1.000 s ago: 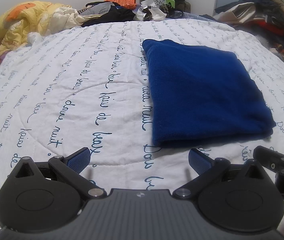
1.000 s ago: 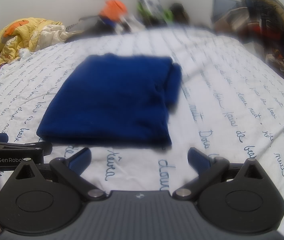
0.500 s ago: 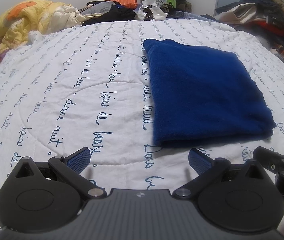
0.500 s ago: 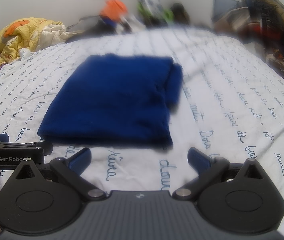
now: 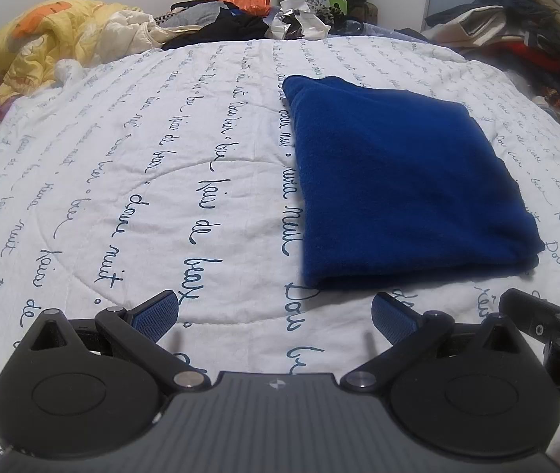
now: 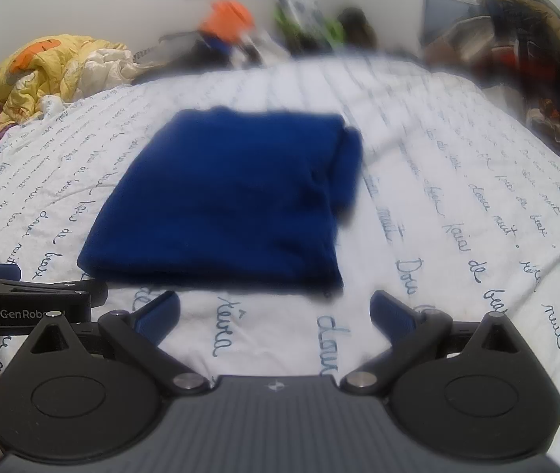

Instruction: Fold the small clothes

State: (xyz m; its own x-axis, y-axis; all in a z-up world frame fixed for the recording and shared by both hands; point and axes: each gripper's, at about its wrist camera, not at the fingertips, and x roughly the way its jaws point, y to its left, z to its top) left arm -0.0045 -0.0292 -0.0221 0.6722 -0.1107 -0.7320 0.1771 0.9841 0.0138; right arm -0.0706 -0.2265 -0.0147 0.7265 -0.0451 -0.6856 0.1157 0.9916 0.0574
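Blue cloth (image 5: 406, 181) folded flat on bedspread (image 5: 122, 181) — both claws spread, empty

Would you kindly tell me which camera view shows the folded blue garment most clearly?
The left wrist view: the folded blue garment is sharp there, its fleecy texture and layered near edge visible. The right wrist view shows the whole garment more centrally, but blurred.

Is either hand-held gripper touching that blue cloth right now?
Apart. In the left wrist view, white bedspread shows between the open left gripper and the blue cloth. The right wrist view shows the same gap before the open right gripper.
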